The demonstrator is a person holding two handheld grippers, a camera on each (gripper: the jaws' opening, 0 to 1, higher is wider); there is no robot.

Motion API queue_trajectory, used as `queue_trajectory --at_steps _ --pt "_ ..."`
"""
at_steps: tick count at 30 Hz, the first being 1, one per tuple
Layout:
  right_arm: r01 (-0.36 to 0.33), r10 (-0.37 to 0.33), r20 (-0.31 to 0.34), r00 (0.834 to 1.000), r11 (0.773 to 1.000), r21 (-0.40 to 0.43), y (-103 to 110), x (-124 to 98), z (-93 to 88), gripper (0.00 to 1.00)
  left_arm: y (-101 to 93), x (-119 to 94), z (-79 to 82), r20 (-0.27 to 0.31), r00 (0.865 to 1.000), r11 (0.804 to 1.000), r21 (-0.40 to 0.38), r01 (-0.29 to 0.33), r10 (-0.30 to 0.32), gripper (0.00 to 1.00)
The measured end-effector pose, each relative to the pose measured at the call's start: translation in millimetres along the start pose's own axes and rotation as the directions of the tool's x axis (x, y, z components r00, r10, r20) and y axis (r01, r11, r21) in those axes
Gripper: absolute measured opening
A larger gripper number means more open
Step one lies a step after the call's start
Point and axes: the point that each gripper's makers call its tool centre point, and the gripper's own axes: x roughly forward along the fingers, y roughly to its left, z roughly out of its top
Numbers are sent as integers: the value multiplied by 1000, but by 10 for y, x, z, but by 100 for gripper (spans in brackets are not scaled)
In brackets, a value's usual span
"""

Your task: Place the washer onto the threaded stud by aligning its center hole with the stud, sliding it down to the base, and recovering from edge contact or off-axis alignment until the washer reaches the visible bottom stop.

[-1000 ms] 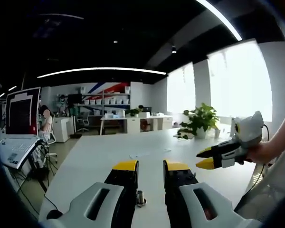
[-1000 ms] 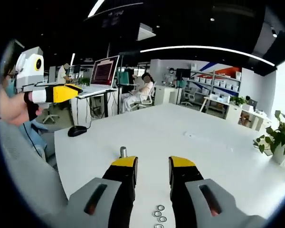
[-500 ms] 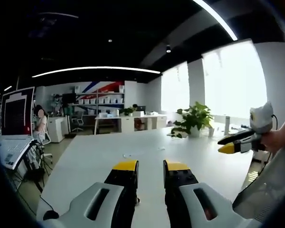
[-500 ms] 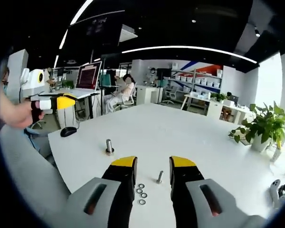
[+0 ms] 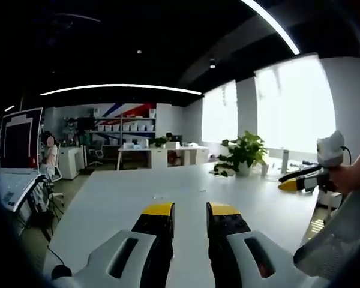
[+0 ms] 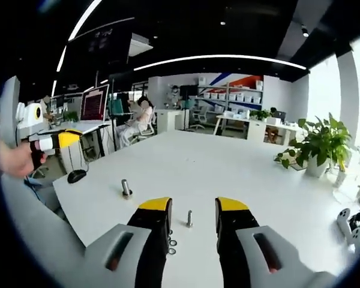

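Right tool (image 6: 193, 206) held above the white counter (image 6: 228, 168), jaws parted a modest gap, nothing between them. Threaded stud (image 6: 189, 218) stands upright on the counter, seen in that gap; washers (image 6: 170, 242) lie flat just beside its near side — close to the left jaw tip. A second, thicker stud (image 6: 126, 188) stands apart to the left. Left tool (image 5: 190, 209) also raised, jaws narrowly apart and empty; in the right gripper view it sits at far left in a hand (image 6: 15, 159).
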Motion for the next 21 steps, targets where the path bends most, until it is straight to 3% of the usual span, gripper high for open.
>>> queue_trajectory --at_steps 10,17,21 --pt "-57 58 19 998 997 -52 139 29 40 32 36 -9 -55 -22 1000 1000 -14 -12 12 21" --pt "-81 81 36 996 997 -16 141 45 57 33 63 11 -113 -40 998 999 -8 -50 50 21" --pt "-95 95 47 994 995 -3 163 49 82 33 41 -13 -76 -52 997 998 40 -53 55 21"
